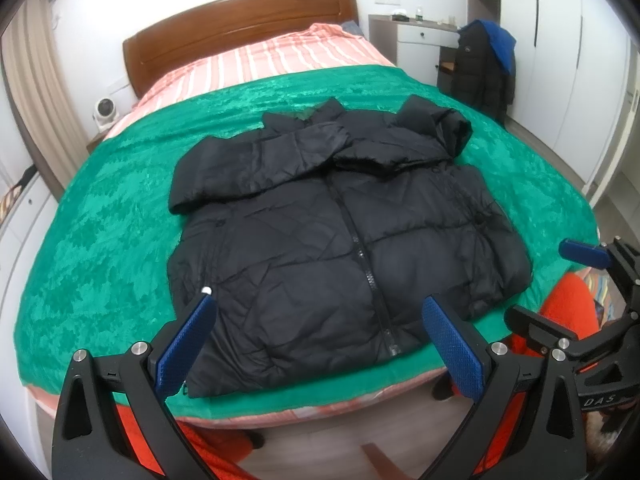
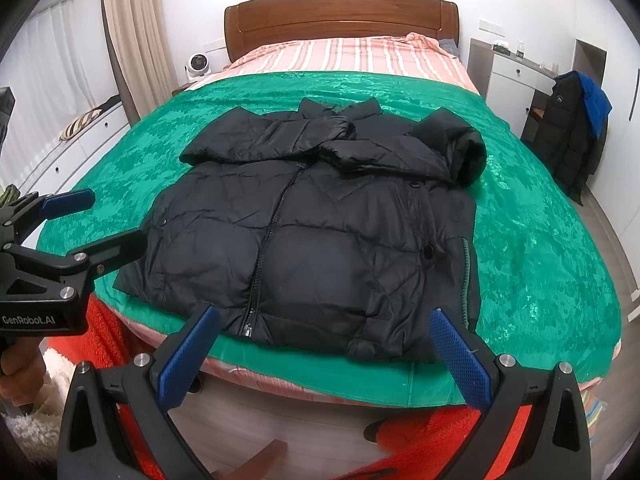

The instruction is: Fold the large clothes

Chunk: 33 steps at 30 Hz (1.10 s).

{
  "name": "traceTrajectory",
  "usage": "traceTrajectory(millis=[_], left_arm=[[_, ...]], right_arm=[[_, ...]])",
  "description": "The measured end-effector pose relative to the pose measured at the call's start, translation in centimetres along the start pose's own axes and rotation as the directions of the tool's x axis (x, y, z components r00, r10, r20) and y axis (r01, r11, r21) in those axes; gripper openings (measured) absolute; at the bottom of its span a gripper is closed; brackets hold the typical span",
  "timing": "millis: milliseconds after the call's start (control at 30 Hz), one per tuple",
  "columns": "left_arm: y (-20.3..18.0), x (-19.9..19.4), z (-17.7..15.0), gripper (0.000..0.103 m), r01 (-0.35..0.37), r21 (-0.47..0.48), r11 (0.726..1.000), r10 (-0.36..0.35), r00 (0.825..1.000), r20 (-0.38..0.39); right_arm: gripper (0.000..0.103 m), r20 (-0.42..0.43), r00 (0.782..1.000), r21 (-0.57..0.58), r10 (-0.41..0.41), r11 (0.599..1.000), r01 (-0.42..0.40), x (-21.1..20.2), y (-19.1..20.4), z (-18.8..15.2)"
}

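Note:
A black puffer jacket (image 1: 336, 232) (image 2: 312, 236) lies front up on the green blanket (image 1: 100, 232) (image 2: 540, 240), zipped, with both sleeves folded across the chest and the hood bunched at the upper right. My left gripper (image 1: 320, 304) hangs open above the jacket's hem at the bed's foot, empty. My right gripper (image 2: 324, 320) is also open and empty, over the hem near the zipper's end. Each gripper shows in the other's view: the right gripper (image 1: 592, 280) at the right edge, the left gripper (image 2: 80, 220) at the left edge.
The bed has a wooden headboard (image 2: 340, 16) and striped pink sheet (image 2: 352, 56). Another dark coat with a blue garment (image 1: 486, 68) hangs on a chair by the white desk at right. A small fan (image 2: 196, 66) stands left of the bed. A person's orange fleece clothing (image 2: 432, 448) is below.

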State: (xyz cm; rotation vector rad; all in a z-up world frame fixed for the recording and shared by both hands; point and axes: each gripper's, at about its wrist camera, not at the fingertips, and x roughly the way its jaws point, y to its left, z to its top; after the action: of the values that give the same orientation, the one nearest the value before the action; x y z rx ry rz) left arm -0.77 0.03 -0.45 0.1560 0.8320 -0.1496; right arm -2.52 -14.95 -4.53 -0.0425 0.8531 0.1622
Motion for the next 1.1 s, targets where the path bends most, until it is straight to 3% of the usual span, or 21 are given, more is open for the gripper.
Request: traceTrajectory(millis=[1100], left_arm=[[0.24,0.39,-0.63,0.103,-0.004,-0.008,1.000,0.004,1.000,-0.017]], right_arm=[[0.103,-0.013,1.000,0.009,0.006,1.000,-0.006,0.54,0.03,-0.47]])
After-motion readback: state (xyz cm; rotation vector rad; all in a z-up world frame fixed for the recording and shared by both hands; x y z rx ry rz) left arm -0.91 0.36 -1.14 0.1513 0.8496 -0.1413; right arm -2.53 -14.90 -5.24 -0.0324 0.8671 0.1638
